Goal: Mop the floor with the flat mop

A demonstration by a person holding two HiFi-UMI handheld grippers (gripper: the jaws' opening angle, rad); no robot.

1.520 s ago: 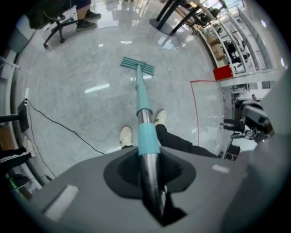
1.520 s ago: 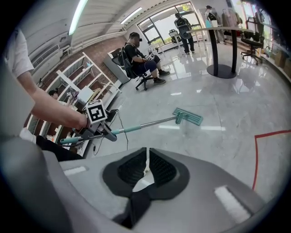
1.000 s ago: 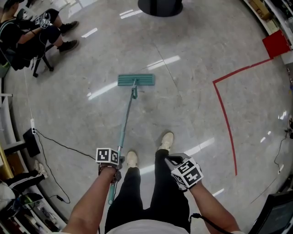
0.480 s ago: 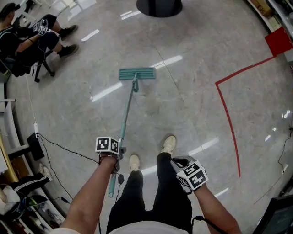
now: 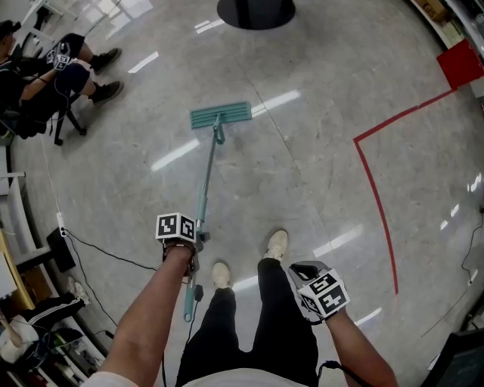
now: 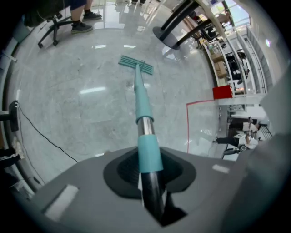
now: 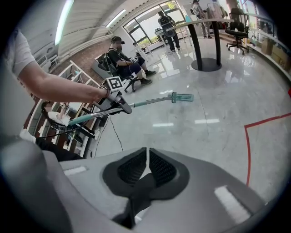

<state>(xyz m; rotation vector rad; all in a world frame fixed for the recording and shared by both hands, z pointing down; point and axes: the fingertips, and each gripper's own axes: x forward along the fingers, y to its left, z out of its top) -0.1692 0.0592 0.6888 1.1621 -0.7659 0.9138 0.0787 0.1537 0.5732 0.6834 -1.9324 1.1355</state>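
A teal flat mop lies with its head (image 5: 221, 115) flat on the grey polished floor ahead of me, and its long handle (image 5: 204, 185) slants back to my left hand. My left gripper (image 5: 197, 237) is shut on the handle near its upper end; in the left gripper view the teal and black handle (image 6: 143, 107) runs from between the jaws out to the mop head (image 6: 135, 65). My right gripper (image 5: 298, 267) hangs by my right leg, jaws together with nothing between them (image 7: 148, 166). The right gripper view shows the left gripper (image 7: 119, 105) on the handle.
A person sits on a chair (image 5: 45, 79) at the far left. A round black table base (image 5: 255, 11) stands at the far end. Red tape (image 5: 374, 189) marks the floor on the right, by a red square (image 5: 461, 64). A black cable (image 5: 98, 246) trails at the left.
My left gripper has pushed forward, away from me, and the mop head has slid further away across the floor. My feet have stepped forward; the right gripper has shifted a little.
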